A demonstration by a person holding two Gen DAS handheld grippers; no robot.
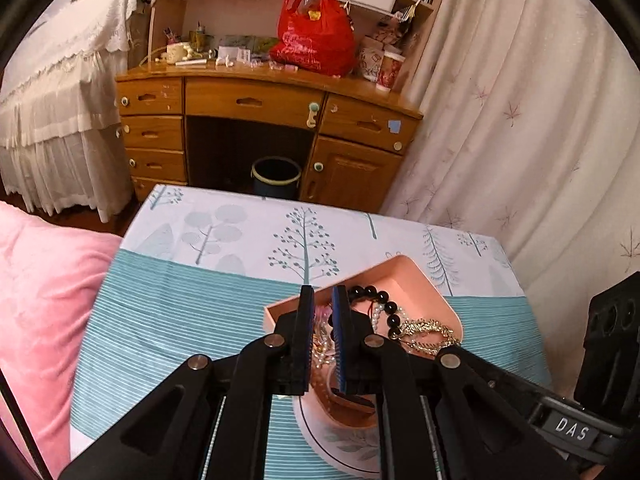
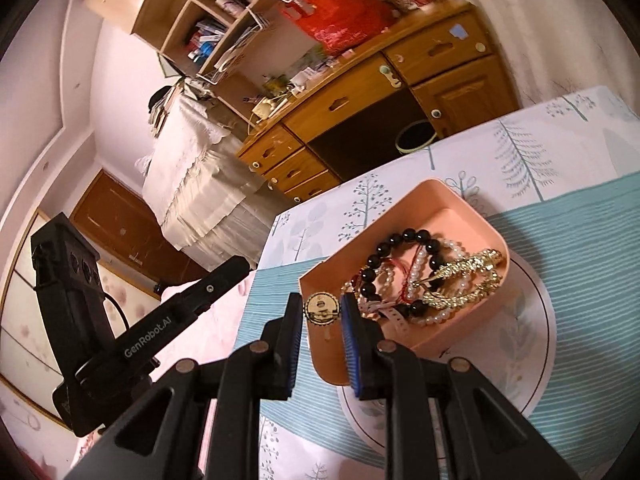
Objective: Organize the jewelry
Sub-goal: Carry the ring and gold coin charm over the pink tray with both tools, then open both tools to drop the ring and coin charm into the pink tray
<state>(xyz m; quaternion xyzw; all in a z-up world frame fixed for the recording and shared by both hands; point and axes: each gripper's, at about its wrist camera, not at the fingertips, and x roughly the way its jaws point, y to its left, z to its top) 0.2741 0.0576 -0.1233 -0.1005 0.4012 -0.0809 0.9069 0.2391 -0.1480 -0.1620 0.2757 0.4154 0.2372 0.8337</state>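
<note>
A pink tray [image 1: 416,280] [image 2: 436,200] sits tilted on a white plate [image 2: 532,340] on the tree-print cloth. It holds a black bead bracelet [image 1: 384,300] [image 2: 400,240], pearl strands [image 2: 424,264] and a gold chain piece [image 1: 428,332] [image 2: 468,276]. My left gripper [image 1: 322,294] is nearly shut on a beaded bracelet [image 1: 322,344] that hangs between its fingers above the tray's near end. My right gripper [image 2: 321,306] is shut on a round gold pendant [image 2: 321,307] just above the tray's near corner.
The white plate [image 1: 344,440] lies under the tray. A pink blanket [image 1: 44,300] lies to the left. A wooden desk [image 1: 260,120] with a red bag [image 1: 316,36] and a bin [image 1: 276,178] stands beyond. Curtains [image 1: 520,120] hang at right. The left gripper's body [image 2: 100,312] shows at left.
</note>
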